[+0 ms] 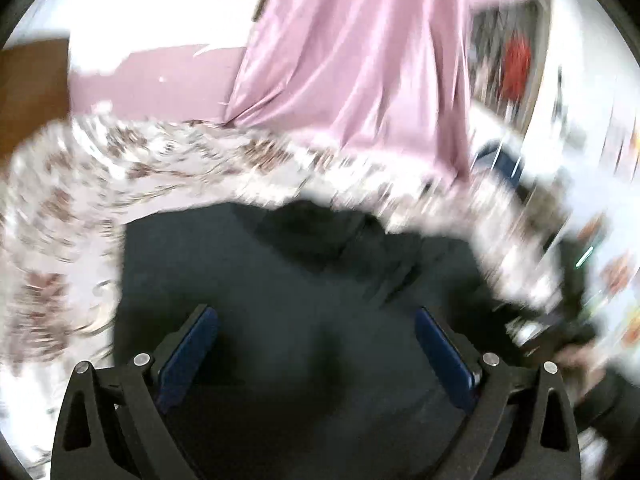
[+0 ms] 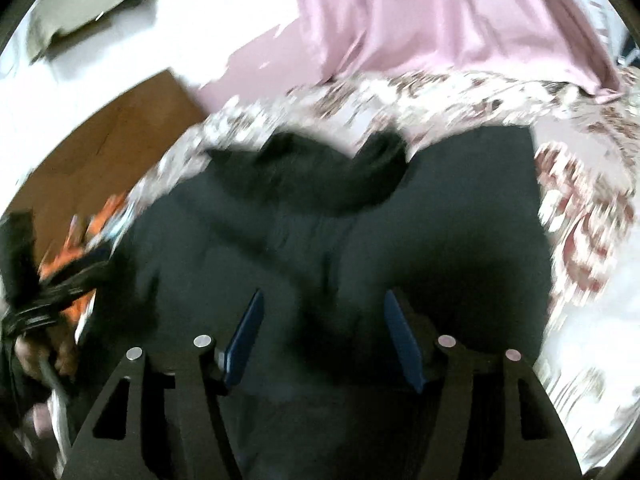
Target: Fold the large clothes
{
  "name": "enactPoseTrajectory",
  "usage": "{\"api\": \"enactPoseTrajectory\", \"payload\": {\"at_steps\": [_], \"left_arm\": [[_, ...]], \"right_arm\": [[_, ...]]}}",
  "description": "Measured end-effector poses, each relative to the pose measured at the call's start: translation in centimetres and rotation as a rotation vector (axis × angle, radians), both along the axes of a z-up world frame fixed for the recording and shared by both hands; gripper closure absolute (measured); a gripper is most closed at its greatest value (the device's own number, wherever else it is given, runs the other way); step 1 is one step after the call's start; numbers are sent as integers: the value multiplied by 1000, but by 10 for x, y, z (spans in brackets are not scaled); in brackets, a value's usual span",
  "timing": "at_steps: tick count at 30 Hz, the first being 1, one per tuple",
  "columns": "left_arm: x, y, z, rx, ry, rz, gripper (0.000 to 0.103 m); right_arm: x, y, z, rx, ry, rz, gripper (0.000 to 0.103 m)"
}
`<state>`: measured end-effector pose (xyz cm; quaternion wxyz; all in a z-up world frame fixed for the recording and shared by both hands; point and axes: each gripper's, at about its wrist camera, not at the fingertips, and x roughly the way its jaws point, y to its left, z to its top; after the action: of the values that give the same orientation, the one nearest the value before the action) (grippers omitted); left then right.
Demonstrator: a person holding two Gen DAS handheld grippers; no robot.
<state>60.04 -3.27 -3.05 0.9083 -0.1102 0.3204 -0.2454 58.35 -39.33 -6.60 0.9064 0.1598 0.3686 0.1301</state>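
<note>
Showing only rightward: olive cloth (image 2: 92, 4)

No text, label, brand, number or sign can be read in either view. Both pictures are smeared by motion blur. The colourful patches at the right edge of the left wrist view, beside the pink curtain (image 1: 360, 60), may carry print, but nothing on them is legible.
</note>
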Motion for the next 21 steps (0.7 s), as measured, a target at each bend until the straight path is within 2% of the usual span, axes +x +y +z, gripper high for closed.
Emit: {"api": "enactPoseTrajectory", "payload": {"at_steps": [4,8,11,13,16,17,19,20,21], "left_arm": [[65,4,4,-213,134,70,4],[122,-5,-10,-270,270,148,5],[150,-11,-29,-337,372,171,6],[155,-12,-42,-373,418,191,16],[168,-16,-65,-451,535,177,44],[170,-18,-72,-465,562,171,56],[168,-21,-77,-466,565,160,69],[166,-21,-76,-440,552,167,81],[164,-22,-73,-369,529,189,89]], "right_arm": [[45,-26,10,129,9,-141,45],[89,-36,1,248,40,-250,47],[115,-32,-4,284,48,-283,58],[131,-25,-9,271,62,-297,61],[138,-23,-19,300,93,-312,63],[139,-21,-22,314,102,-313,65],[142,-11,-28,290,122,-315,79],[138,-8,-29,267,123,-314,85],[138,-5,-27,235,113,-307,90]]}}
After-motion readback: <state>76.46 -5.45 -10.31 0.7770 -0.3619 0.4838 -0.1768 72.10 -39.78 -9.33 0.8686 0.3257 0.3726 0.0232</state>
